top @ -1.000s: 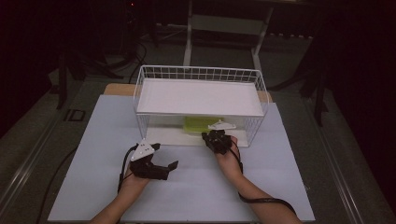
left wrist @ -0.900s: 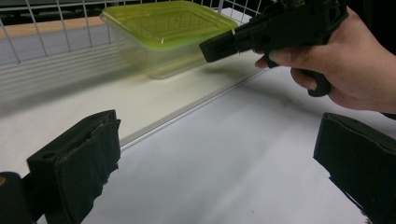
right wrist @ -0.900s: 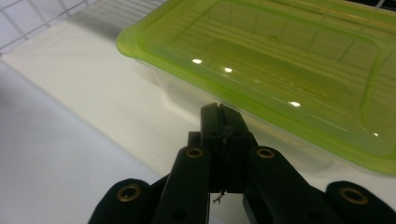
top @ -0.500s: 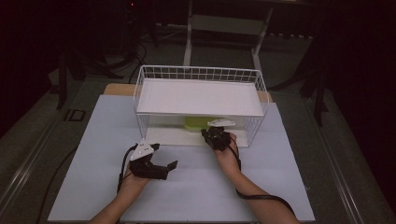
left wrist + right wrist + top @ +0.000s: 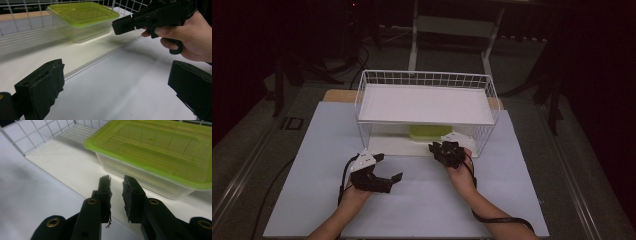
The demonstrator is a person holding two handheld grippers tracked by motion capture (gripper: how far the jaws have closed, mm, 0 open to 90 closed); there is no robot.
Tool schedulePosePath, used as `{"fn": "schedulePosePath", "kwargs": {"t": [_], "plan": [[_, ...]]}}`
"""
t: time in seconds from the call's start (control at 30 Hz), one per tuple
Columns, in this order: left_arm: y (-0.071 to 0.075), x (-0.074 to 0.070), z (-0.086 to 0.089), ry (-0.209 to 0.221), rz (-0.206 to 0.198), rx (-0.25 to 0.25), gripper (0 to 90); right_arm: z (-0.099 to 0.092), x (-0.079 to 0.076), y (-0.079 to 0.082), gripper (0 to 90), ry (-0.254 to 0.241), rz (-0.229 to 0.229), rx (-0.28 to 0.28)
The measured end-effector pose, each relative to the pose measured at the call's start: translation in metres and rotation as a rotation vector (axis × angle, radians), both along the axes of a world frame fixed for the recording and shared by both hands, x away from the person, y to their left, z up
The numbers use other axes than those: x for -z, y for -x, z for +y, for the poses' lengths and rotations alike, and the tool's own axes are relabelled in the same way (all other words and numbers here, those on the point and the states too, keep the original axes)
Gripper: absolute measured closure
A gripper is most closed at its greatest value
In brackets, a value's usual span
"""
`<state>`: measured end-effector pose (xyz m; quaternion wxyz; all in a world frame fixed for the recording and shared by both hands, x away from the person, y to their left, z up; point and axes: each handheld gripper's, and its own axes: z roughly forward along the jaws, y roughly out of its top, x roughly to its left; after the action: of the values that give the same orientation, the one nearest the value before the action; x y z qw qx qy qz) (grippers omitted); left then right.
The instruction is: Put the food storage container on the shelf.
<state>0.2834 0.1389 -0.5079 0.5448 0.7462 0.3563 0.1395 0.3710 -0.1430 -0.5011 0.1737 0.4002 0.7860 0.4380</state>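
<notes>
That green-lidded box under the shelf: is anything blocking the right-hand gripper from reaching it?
Nothing visible does. The right gripper points at the green-lidded box across bare white board, on the wire rack's open front side.

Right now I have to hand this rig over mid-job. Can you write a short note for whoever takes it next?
Left tongs: open wide, empty, low over the table in front of the rack's left part.
Right tongs: nearly closed, a narrow gap between the jaws, empty, pointed at the box from just outside the rack's open front.
Box: clear box with green lid sits on the lower shelf of the white wire rack, lid on, under the upper shelf.
Done: only the approach; nothing gripped.
Left: probably open the right tongs wider, grip the box's near edge and draw it out onto the table.
</notes>
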Motion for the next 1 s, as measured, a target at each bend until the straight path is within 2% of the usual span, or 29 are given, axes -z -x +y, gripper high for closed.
{"fn": "schedulePosePath", "kwargs": {"t": [0.1,0.23,0.3,0.33,0.37,0.4,0.43,0.47,0.5,0.57,0.6,0.7,0.77,0.83,1.0], "plan": [[0.000,0.000,-0.001,0.009,-0.002,0.015,1.2,-0.004,-0.005,0.006,69.4,-0.009,-0.008,-0.013],[0.001,-0.003,-0.004,0.009,-0.017,0.027,1.2,-0.011,-0.011,0.014,49.7,-0.028,-0.013,-0.047],[0.001,-0.003,-0.004,0.013,-0.022,0.031,1.2,-0.012,-0.012,0.016,46.7,-0.040,-0.011,-0.057],[0.002,-0.005,-0.005,0.011,-0.025,0.043,1.2,-0.015,-0.015,0.021,39.2,-0.063,-0.004,-0.081],[0.002,-0.005,-0.005,0.011,-0.025,0.043,1.2,-0.015,-0.015,0.021,39.2,-0.063,-0.004,-0.081],[0.002,-0.007,-0.006,0.013,-0.028,0.051,1.2,-0.017,-0.017,0.027,25.4,-0.072,0.013,-0.131],[0.002,-0.007,-0.006,0.013,-0.028,0.051,1.2,-0.017,-0.017,0.027,25.4,-0.072,0.013,-0.131],[0.002,-0.009,-0.008,0.005,-0.026,0.050,1.2,-0.017,-0.018,0.030,18.4,-0.055,0.029,-0.165],[0.002,-0.009,-0.008,0.005,-0.026,0.050,1.2,-0.017,-0.018,0.030,18.4,-0.055,0.029,-0.165],[0.001,-0.010,-0.011,-0.023,-0.019,0.049,1.2,-0.019,-0.021,0.035,15.5,-0.050,0.029,-0.179],[0.001,-0.010,-0.012,-0.021,-0.019,0.053,1.2,-0.020,-0.022,0.037,13.9,-0.039,0.023,-0.196],[0.002,-0.011,-0.014,-0.020,-0.013,0.071,1.2,-0.022,-0.025,0.040,14.1,-0.052,0.008,-0.187],[0.004,-0.015,-0.016,0.008,0.003,0.115,1.2,-0.025,-0.026,0.041,14.1,-0.077,0.001,-0.192],[0.005,-0.018,-0.016,0.031,0.007,0.134,1.2,-0.028,-0.027,0.043,14.3,-0.085,-0.018,-0.186],[0.010,-0.024,-0.016,0.042,0.006,0.161,1.2,-0.034,-0.030,0.049,14.8,-0.118,0.000,-0.196]]}}
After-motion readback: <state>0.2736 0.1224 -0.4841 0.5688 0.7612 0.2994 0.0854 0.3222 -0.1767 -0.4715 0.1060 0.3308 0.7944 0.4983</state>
